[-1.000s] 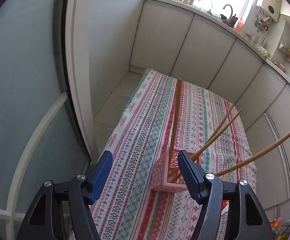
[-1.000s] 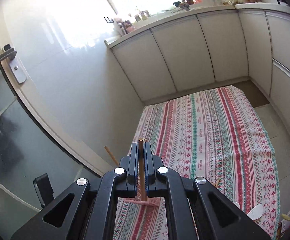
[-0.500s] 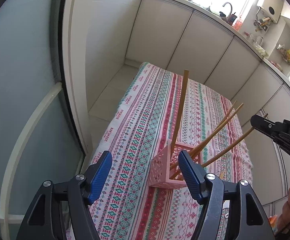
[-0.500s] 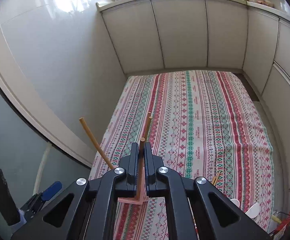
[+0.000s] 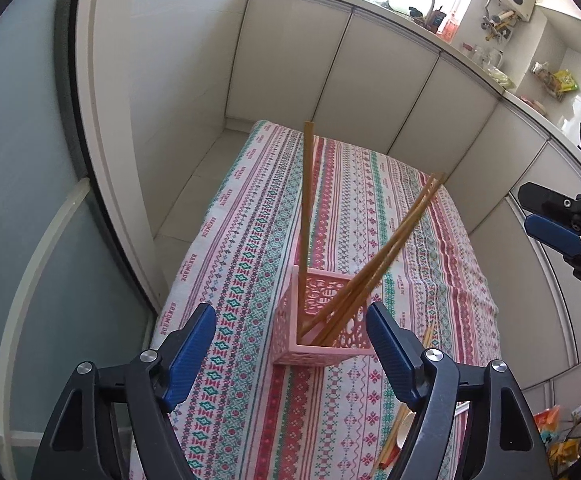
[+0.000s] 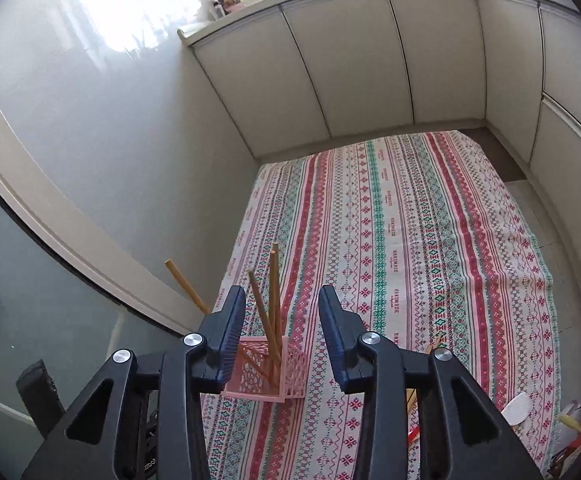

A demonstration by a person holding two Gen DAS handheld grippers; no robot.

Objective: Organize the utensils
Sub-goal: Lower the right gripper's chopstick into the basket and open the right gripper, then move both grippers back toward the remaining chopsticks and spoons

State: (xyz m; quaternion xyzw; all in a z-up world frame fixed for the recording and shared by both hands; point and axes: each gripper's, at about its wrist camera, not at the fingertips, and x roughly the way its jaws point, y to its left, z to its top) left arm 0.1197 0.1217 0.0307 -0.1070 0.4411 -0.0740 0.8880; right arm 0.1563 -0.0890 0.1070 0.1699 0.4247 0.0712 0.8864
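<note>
A pink lattice basket stands on the striped tablecloth. Several wooden chopsticks lean in it, and one chopstick stands almost upright. My left gripper hovers just short of the basket, its jaws opening with nothing pressed between the blue pads. In the right wrist view the basket and its chopsticks show between the jaws of my right gripper, which are opening and touch no stick. The right gripper also shows at the right edge of the left wrist view.
Loose chopsticks and a white spoon lie on the cloth near the front right. Snack packets sit at the lower right corner. White cabinets ring the table's far side, and a glass door stands left.
My right gripper has let go of the chopstick, which now stands in the basket, and its jaws have parted. The left jaws have widened a little and the basket looks nearer.
</note>
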